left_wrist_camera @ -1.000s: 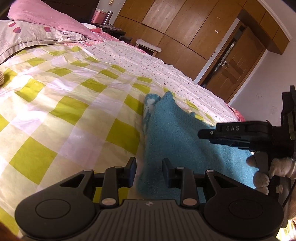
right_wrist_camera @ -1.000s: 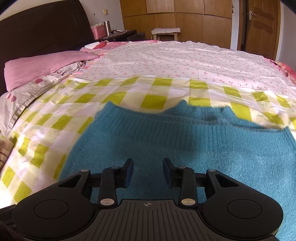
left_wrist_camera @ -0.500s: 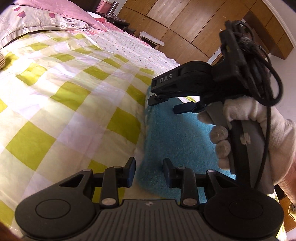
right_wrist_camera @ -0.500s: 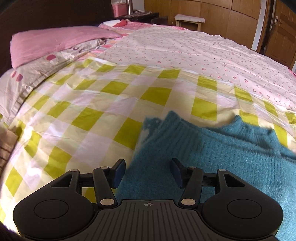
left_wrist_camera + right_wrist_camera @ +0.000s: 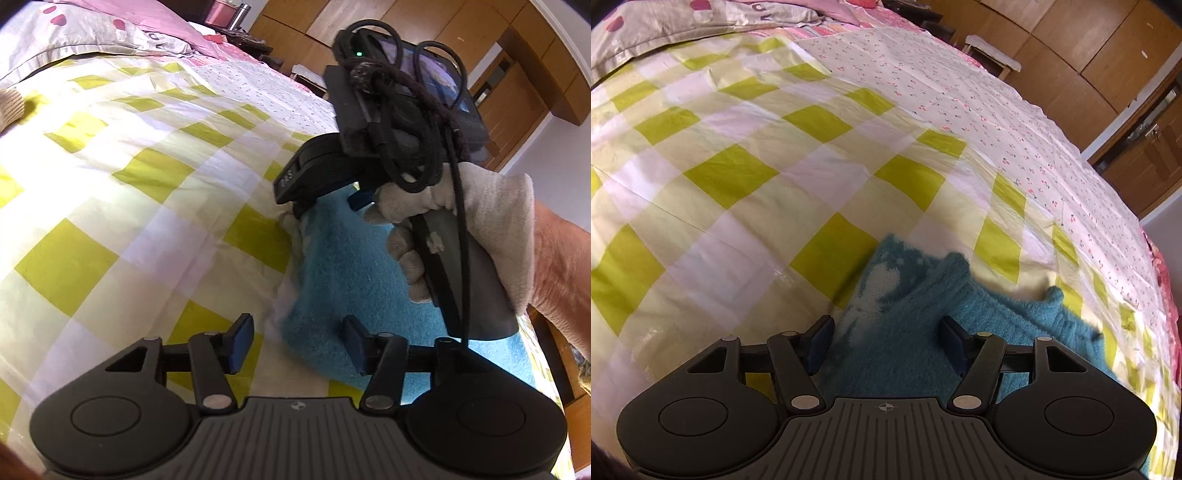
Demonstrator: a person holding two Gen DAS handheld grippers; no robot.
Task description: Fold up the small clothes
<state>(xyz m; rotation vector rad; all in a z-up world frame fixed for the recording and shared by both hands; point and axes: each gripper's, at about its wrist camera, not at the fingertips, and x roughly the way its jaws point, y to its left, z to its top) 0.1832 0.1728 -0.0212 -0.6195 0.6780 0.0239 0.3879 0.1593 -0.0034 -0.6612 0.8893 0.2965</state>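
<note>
A small teal knit sweater (image 5: pixel 343 273) lies on the green-and-white checked bedspread (image 5: pixel 129 206). My left gripper (image 5: pixel 297 341) is open, its jaws straddling the sweater's near left corner. In the left wrist view the right gripper's body (image 5: pixel 317 173), held in a white-gloved hand (image 5: pixel 480 221), hovers over the sweater's far left edge; its fingertips are hidden there. In the right wrist view my right gripper (image 5: pixel 886 339) is open above the sweater (image 5: pixel 905 347), where a white pattern shows along the folded left edge.
Pillows (image 5: pixel 92 33) lie at the bed's head. A floral sheet (image 5: pixel 960 99) covers the far side of the bed. Wooden wardrobes (image 5: pixel 1089 44) and a door stand beyond. A beige item (image 5: pixel 11 107) sits at the left edge.
Both grippers have opened wider. The right gripper has moved left across the sweater to its far left edge. The left gripper has edged closer to the near corner.
</note>
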